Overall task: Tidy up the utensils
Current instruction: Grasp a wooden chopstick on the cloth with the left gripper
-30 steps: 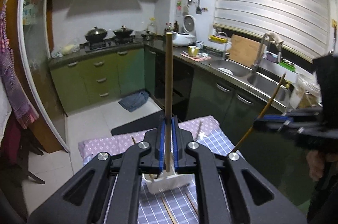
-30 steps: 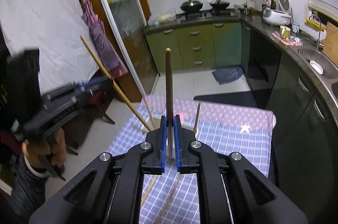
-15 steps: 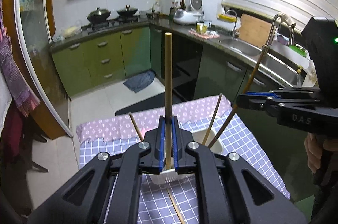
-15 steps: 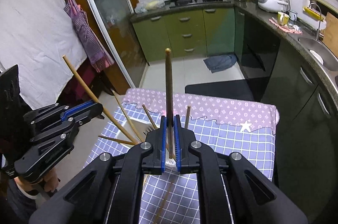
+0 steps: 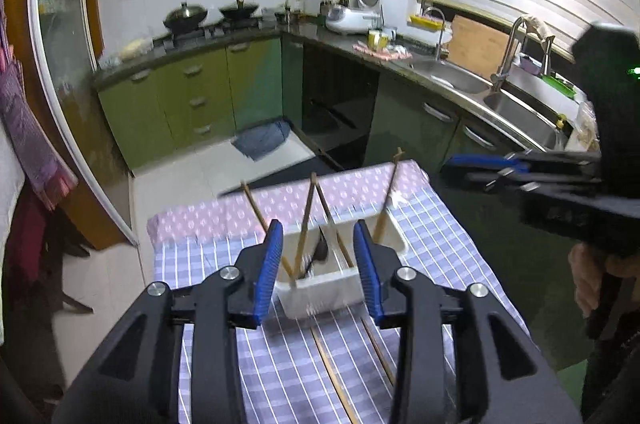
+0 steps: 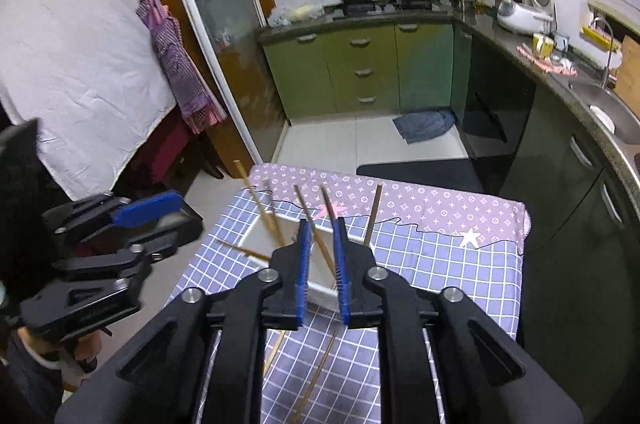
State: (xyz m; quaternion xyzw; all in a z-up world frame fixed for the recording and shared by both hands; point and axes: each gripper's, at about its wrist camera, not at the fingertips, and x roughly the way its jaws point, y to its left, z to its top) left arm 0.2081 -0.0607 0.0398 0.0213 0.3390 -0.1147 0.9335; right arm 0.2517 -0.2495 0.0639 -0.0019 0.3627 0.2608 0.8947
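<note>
left black two-finger gripper with blue pads [image 5: 318, 264]: jaws spread wide, nothing between them, positioned over the white rectangular plastic utensil holder [image 5: 320, 290] at 12 o'clock on the purple checked tablecloth [image 5: 448, 264]. right black two-finger gripper with blue pads [image 6: 321, 270]: jaws parted, released. thin wooden chopsticks [image 5: 306, 220] lean inside the holder; loose wooden chopsticks [image 5: 334, 376] lie flat on the cloth at 6 o'clock of it.
</note>
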